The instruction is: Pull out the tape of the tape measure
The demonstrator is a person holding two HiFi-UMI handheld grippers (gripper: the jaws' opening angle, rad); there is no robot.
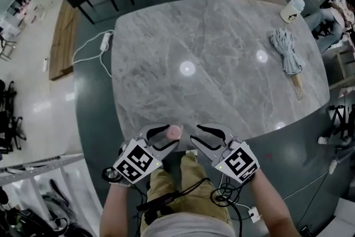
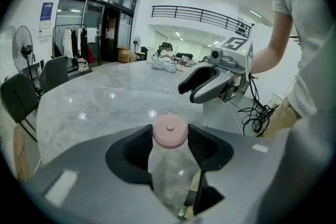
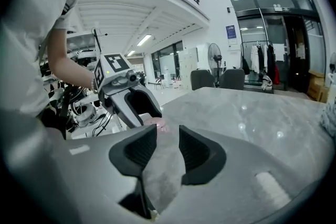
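Round pink tape measure (image 2: 169,130) is clamped in my left hand-held gripper (image 1: 171,135) over the near edge of the grey marble surface (image 1: 222,53), while my right hand-held gripper (image 1: 196,134) hangs just beside it, unclenched and empty, so I judge the tape not yet pulled.

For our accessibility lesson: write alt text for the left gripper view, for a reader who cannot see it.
The left gripper clamps a round pink tape measure between its two dark jaws, with a grey marble table stretching beyond. To the right, the right gripper hangs with its jaws apart and empty.
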